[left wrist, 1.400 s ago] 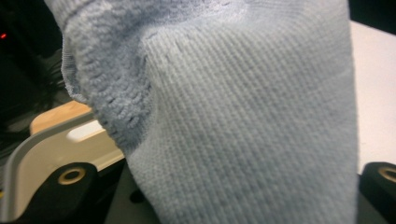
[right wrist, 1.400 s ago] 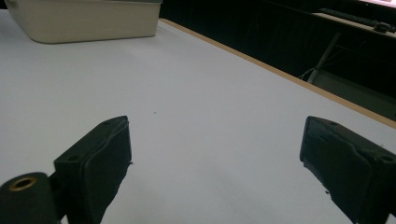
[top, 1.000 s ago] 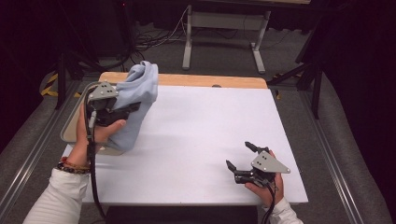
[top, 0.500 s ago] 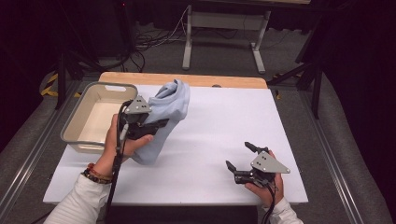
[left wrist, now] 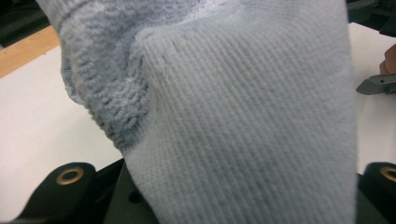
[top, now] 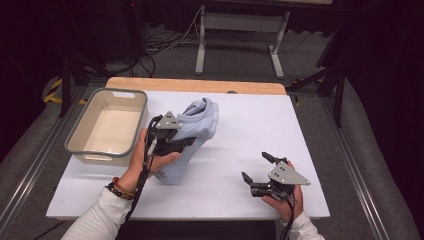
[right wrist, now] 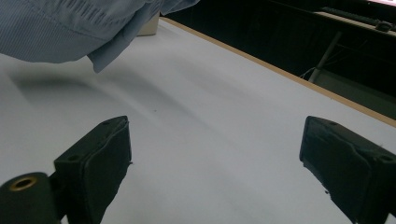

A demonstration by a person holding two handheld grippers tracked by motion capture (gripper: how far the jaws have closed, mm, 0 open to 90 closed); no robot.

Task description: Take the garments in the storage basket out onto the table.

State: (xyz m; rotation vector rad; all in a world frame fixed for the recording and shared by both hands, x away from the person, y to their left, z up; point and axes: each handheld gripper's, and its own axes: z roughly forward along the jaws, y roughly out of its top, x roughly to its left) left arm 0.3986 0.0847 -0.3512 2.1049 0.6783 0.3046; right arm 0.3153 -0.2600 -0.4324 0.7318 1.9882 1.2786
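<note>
Right of the tub (top: 107,127), the left claw (top: 186,143) grips the pale-blue garment (top: 200,120) hanging lengthwise, while the right claw (top: 255,169) waits wide open nearby.

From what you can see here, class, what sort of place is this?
Probably a lab or workshop set up for recording, not a home: a white-topped work table on a carpeted floor, loose cables behind it, and metal stand legs against dark surroundings.
</note>
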